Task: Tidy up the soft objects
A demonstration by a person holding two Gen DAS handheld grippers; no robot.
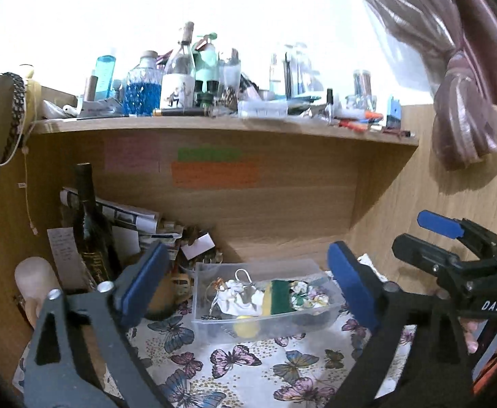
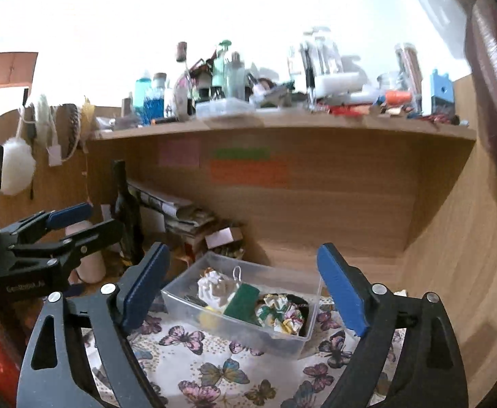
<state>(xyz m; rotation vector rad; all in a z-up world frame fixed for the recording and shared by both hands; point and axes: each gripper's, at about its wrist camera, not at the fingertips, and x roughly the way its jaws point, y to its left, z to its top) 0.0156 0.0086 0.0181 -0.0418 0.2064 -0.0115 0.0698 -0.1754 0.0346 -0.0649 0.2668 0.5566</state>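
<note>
A clear plastic bin [image 1: 211, 323] [image 2: 282, 340] stands on a butterfly-print cloth [image 1: 234, 360] [image 2: 214, 367] in the desk nook. It holds a white cloth item [image 1: 239, 297] [image 2: 212, 289], a yellow-green sponge [image 1: 279, 297] [image 2: 243, 302], a floral scrunchie [image 1: 308, 295] [image 2: 282, 312] and a yellow ball [image 1: 246, 328] [image 2: 209, 318]. My left gripper [image 1: 248, 282] is open and empty, just in front of the bin. My right gripper [image 2: 245, 289] is open and empty, also before the bin. Each gripper shows in the other's view, the right one [image 1: 452, 234] and the left one [image 2: 64, 221].
A dark bottle [image 1: 92, 231] [image 2: 127, 214], stacked papers [image 1: 136, 221] [image 2: 180, 214] and a pale cylinder [image 1: 37, 278] stand left of the bin. A shelf [image 1: 214, 124] [image 2: 282, 122] above carries bottles and clutter. Wooden walls enclose the nook. A curtain [image 1: 462, 108] hangs at right.
</note>
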